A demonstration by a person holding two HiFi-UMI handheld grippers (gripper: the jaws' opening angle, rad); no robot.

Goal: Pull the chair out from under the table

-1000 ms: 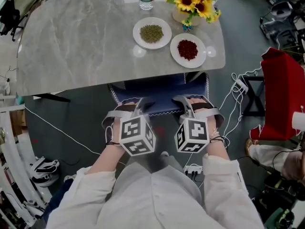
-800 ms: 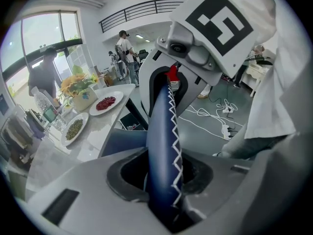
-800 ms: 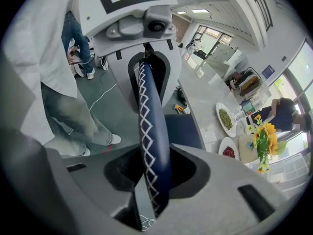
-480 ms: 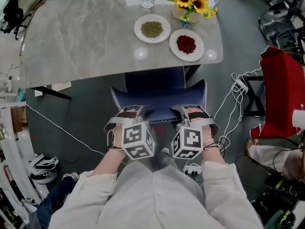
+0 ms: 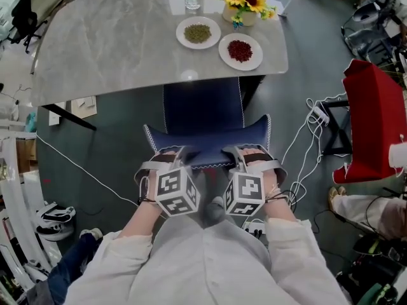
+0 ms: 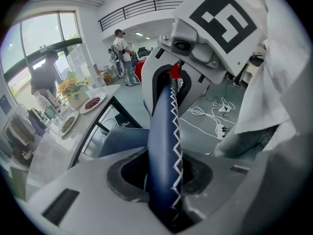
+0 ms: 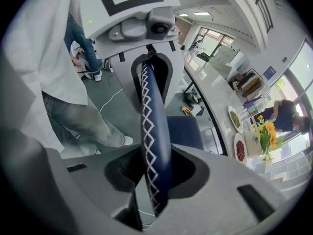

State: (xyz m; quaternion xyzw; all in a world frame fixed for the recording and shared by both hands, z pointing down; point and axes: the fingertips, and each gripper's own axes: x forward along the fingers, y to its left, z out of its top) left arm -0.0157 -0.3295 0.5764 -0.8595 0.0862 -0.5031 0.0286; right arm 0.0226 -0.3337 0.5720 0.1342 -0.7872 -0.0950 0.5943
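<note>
Between each pair of jaws runs the stitched top rim of the chair (image 5: 202, 110). The left tongs (image 5: 169, 159) and right tongs (image 5: 243, 158) are both clamped on it. Pulling with both evenly should keep it tracking straight. Beyond the tongs, the seat is partly out from under the surface (image 5: 114, 43). Cables (image 5: 314, 112) lie on the floor off to the right tongs' side.

The chair (image 5: 202, 110) is blocking the gap under the desk's (image 5: 114, 43) near edge. Cables (image 5: 315, 113) and a red object (image 5: 375, 126) are crowding the floor (image 5: 114, 145) at the right. Left of the chair the floor is lying open, with one cord (image 5: 82, 167) crossing it.
</note>
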